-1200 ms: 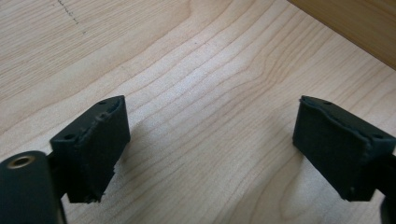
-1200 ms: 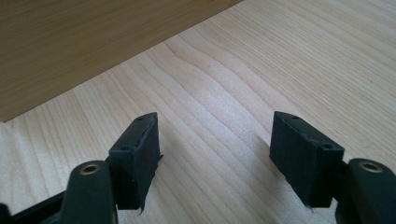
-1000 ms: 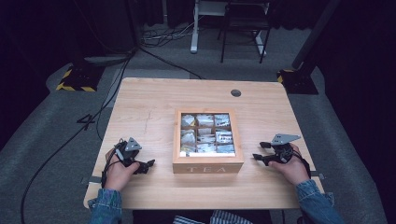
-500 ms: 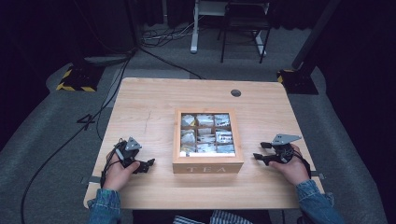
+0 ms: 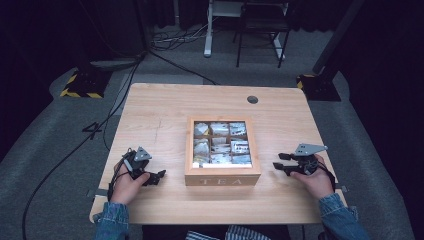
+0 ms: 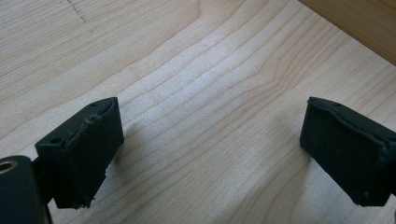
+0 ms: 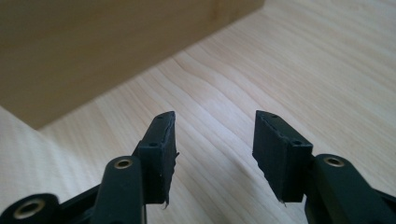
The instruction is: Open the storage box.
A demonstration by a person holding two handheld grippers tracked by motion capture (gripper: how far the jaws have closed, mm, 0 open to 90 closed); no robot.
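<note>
Two grippers rest on the wooden table point(image 5: 165, 107) in the high view, one on each side of the tea box point(image 5: 222, 150), which stands in the middle near the person's edge. The left gripper point(image 5: 159, 176) lies just beside the box's left wall, and the right gripper point(image 5: 278, 161) lies near its right wall; both point inward to the box. We judge that the left one is slightly nearer. The box is almost square, so we see no clear long axis. Its top shows six compartments with tea bags point(image 5: 218, 143) inside. On the front wall we read the word "TEA" point(image 5: 223, 181); the print on the bags is too small to read.

In the left gripper view, the jaws of the left gripper point(image 6: 210, 154) stand wide apart with only bare table between them. A piece of the box's wall point(image 6: 362, 21) shows at the upper right corner, so the box lies ahead and to the right of these jaws, not touching.

In the right gripper view, the jaws of the right gripper point(image 7: 215, 140) have just been closing, but they are apart, with nothing between them. The side wall of the box point(image 7: 93, 51) lies ahead and to the left, apart from the pads. We see no writing here.
</note>
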